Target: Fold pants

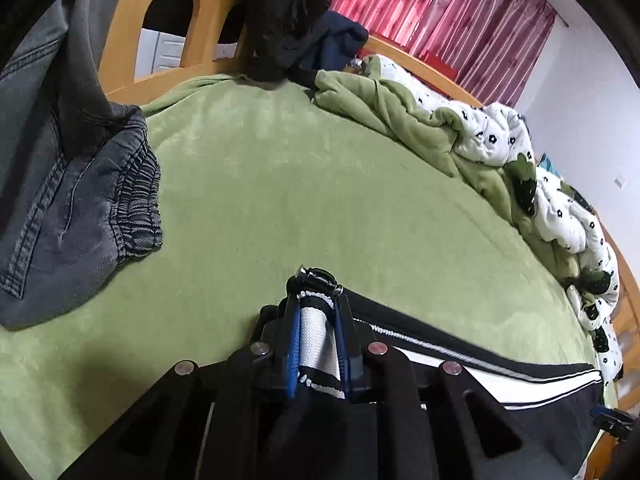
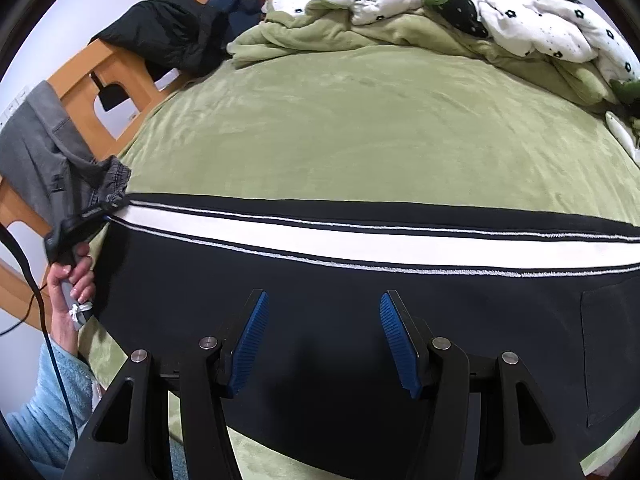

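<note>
Black pants with a white side stripe point(image 2: 360, 236) lie stretched across the green bed point(image 2: 360, 128). My left gripper point(image 1: 318, 300) is shut on the striped end of the pants point(image 1: 460, 356), which run off to the right. In the right wrist view the left gripper point(image 2: 100, 210) shows at the far left, holding that end. My right gripper point(image 2: 324, 340) is open, its blue pads point(image 2: 250, 344) just above the black fabric, gripping nothing.
Grey jeans point(image 1: 80, 184) lie at the bed's left edge and hang over the wooden bed frame point(image 1: 124, 40). Dark clothes point(image 1: 288, 16) drape on the frame. A crumpled green and white floral duvet point(image 1: 500, 136) lines the far side. Red curtains point(image 1: 440, 8) hang behind.
</note>
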`<state>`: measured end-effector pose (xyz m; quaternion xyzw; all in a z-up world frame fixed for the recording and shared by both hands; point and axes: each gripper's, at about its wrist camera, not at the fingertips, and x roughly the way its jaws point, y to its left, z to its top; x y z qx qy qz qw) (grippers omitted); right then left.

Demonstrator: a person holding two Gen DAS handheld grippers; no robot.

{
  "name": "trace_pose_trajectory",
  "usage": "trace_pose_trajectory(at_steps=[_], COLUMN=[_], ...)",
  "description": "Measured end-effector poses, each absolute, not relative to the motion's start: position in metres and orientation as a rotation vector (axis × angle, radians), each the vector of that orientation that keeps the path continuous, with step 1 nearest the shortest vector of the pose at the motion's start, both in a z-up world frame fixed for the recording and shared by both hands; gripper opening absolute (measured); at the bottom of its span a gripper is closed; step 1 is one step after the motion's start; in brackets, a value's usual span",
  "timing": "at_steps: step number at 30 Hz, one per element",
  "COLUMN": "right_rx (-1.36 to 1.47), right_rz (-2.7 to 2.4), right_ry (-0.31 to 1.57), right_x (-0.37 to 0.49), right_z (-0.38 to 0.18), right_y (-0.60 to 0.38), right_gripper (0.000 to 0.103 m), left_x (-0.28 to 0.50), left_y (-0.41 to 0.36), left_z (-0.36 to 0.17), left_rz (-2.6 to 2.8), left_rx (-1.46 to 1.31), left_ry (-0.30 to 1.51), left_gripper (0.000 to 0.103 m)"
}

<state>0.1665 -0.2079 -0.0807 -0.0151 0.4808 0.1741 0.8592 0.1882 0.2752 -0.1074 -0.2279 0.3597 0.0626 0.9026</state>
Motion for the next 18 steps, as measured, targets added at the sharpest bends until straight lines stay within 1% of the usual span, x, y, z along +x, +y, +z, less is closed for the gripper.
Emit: trace_pose_trajectory(at_steps=[2, 3, 5, 6, 7, 8, 9, 14, 18], right_rx=[-0.037, -0.042, -0.032, -0.033, -0.054, -0.096, -0.137, -0.338, -0.346], right_rz=[0.358, 0.356, 0.361, 0.372, 0.389, 0.392, 0.393, 0.43, 0.54], right_ry=[1.0, 0.987, 0.972, 0.973, 0.969, 0.956, 0.942, 0.854, 0.849], right_x=[0.167, 0.167, 0.17, 0.173, 0.178, 0.183, 0.187, 0.22, 0.25], right_z=[-0.08, -0.078, -0.075, -0.074, -0.072, -0.071, -0.071, -0.086, -0.107], right_y=[-0.211, -0.213, -0.218, -0.221, -0.224, -0.226, -0.229, -0.25, -0.269], right_gripper=[0.057, 0.057, 0.057, 0.057, 0.058, 0.058, 0.058, 0.06, 0.06], left_x=[0.195, 0.196, 0.195, 0.192, 0.19, 0.19, 0.189, 0.185, 0.185], left_y=[0.276, 0.276, 0.276, 0.276, 0.276, 0.276, 0.276, 0.278, 0.275], left_z=[-0.125, -0.132, -0.14, -0.139, -0.138, -0.136, -0.135, -0.139, -0.143], left_rz=[0.162, 0.171, 0.181, 0.177, 0.185, 0.202, 0.228, 0.199, 0.215], left_rx=[-0.487, -0.483, -0.49, -0.502, -0.499, -0.491, -0.48, -0.519, -0.535], left_ry=[0.815, 0.84, 0.846, 0.832, 0.834, 0.838, 0.838, 0.835, 0.828], left_gripper=[0.016, 0.018, 0.021, 0.025, 0.032, 0.045, 0.05, 0.05, 0.05])
